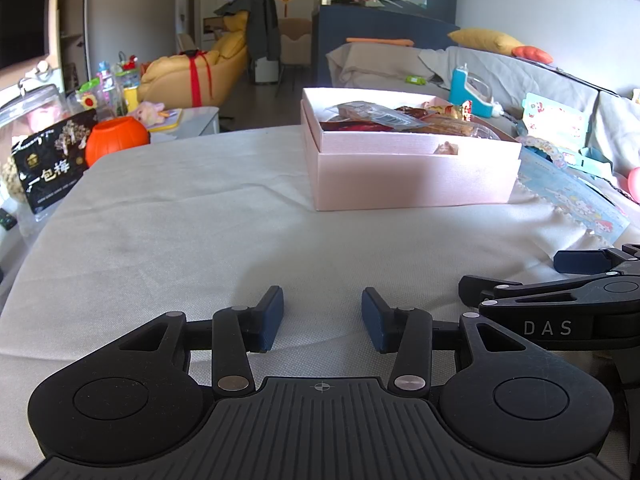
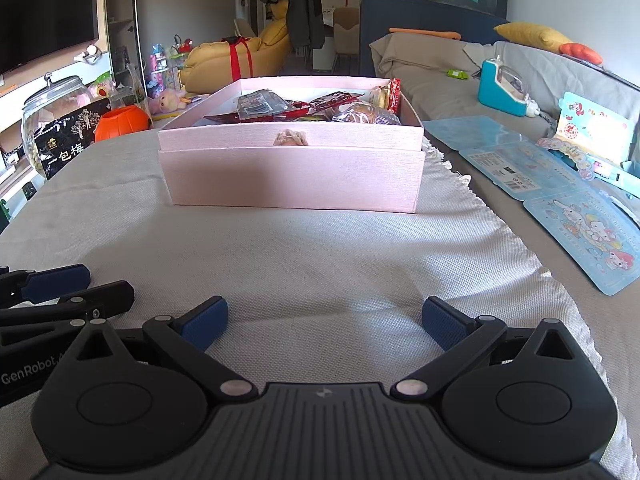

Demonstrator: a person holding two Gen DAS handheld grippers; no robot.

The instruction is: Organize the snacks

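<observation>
Two grippers, left gripper (image 1: 322, 318) and right gripper (image 2: 325, 322), hover with jaws apart and empty, well short of the pink box (image 2: 292, 168); the snacks (image 2: 304, 110) inside lie half hidden behind its front wall.

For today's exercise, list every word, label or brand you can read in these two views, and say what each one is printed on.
"DAS": on the right gripper.
"GenRobot.A", cut off by the picture's edge: on the left gripper.
"一包梅": on the black snack bag.
Print on the snack wrappers in the pink box: too small to read.
Barcode label on the blue card pack: too blurred to read.
</observation>
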